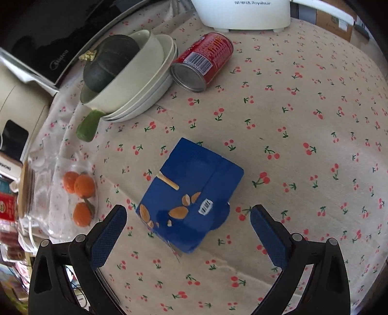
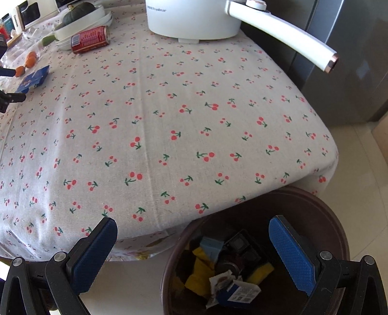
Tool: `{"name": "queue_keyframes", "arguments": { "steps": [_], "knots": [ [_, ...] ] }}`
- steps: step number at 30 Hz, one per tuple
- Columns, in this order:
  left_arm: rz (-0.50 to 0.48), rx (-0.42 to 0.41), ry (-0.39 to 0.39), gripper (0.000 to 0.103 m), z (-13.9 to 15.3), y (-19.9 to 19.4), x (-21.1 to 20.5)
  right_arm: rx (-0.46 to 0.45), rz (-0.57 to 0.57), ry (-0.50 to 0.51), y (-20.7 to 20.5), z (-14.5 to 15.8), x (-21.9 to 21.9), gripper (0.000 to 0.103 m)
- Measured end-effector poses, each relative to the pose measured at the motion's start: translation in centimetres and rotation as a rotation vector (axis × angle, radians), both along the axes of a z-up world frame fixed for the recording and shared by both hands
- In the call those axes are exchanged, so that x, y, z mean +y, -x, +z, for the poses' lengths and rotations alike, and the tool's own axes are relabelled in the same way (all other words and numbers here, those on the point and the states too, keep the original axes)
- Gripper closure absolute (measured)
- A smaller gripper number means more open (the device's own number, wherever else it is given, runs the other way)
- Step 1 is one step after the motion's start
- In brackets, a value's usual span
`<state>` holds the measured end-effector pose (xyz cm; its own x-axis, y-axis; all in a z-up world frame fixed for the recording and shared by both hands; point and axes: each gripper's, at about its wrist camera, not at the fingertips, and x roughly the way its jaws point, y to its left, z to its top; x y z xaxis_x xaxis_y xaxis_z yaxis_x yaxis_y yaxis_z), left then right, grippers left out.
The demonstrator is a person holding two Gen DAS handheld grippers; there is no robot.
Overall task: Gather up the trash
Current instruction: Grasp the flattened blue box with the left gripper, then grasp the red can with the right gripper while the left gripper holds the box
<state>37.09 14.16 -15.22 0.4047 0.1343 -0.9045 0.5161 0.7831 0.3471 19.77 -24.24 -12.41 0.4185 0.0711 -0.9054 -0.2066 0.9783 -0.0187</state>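
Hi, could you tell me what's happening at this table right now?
A person with two handheld grippers is clearing trash off the cherry-print tablecloth. The left gripper is open around a flattened blue carton, not yet closed on it. A red can lies on its side beside stacked bowls. The right gripper hangs open and empty over a brown trash bin by the table's edge, which already holds wrappers and cartons.

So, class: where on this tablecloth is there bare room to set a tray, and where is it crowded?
Free: the wide stretch of tablecloth between the blue carton, the white appliance and the edge above the bin. Crowded: the far-left corner, with red can, stacked bowls and oranges.
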Motion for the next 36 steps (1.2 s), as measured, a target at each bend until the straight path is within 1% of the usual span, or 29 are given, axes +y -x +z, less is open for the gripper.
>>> {"name": "queue_keyframes", "arguments": {
  "steps": [2,4,6,8,10,11,15,17,19,20,22,25,26,27,29,31,33,36],
  "knots": [
    [-0.031,0.033,0.002,0.0,-0.6,-1.3,0.3,0.024,-0.013,0.001,-0.1,-0.7,-0.7,0.0],
    [-0.038,0.077,0.012,0.0,-1.4,-2.5,0.9,0.04,-0.02,0.011,-0.2,-1.3,-1.1,0.0],
    [-0.021,0.09,0.091,0.001,-1.3,-3.4,1.8,0.05,-0.013,0.023,-0.3,-1.8,-1.1,0.0],
    [0.029,0.11,0.177,0.006,-1.3,-4.1,2.7,0.054,0.003,0.028,-0.5,-2.0,-0.7,0.0],
    [0.071,0.122,0.282,0.014,-1.5,-4.1,3.6,0.057,0.02,0.024,-0.6,-2.1,0.0,0.0],
    [0.097,0.117,0.324,0.015,-1.5,-3.9,4.1,0.062,0.029,0.018,-0.6,-2.1,0.4,0.0],
    [0.181,0.023,0.438,0.016,-1.4,-1.6,5.1,0.052,0.077,-0.028,-1.7,-1.3,2.7,0.0],
    [0.225,-0.018,0.491,0.017,-1.3,-0.1,5.2,0.015,0.102,-0.035,-2.9,-0.4,4.2,0.0],
    [0.267,-0.056,0.54,0.018,-1.1,1.6,5.1,-0.044,0.132,-0.051,-4.4,0.7,6.3,0.0],
    [0.285,-0.083,0.54,0.018,-1.1,2.3,5.0,-0.076,0.145,-0.051,-5.3,1.2,7.5,0.0],
    [0.31,-0.132,0.516,0.018,-1.0,3.6,4.4,-0.133,0.175,-0.069,-7.1,2.0,10.2,0.0],
    [0.341,-0.167,0.482,0.018,-1.1,4.6,4.0,-0.169,0.214,-0.11,-10.4,2.1,14.6,0.0],
    [0.348,-0.177,0.487,0.019,-1.2,4.9,4.0,-0.177,0.221,-0.118,-11.6,1.9,16.0,0.0],
    [0.356,-0.184,0.506,0.024,-0.9,5.1,4.4,-0.18,0.23,-0.118,-12.7,1.5,17.4,0.0],
    [0.389,-0.189,0.546,0.024,-0.3,5.3,5.7,-0.206,0.24,-0.099,-14.9,1.1,19.9,0.0],
    [0.41,-0.172,0.591,0.024,-0.3,5.3,6.9,-0.238,0.255,-0.071,-17.0,0.7,22.2,0.0],
    [0.429,-0.172,0.597,0.024,-0.8,5.0,7.5,-0.263,0.261,-0.063,-19.0,0.3,24.0,0.0],
    [0.442,-0.165,0.617,0.026,-1.4,5.0,8.3,-0.254,0.266,-0.089,-21.5,-0.4,25.7,0.0]
  ]
}}
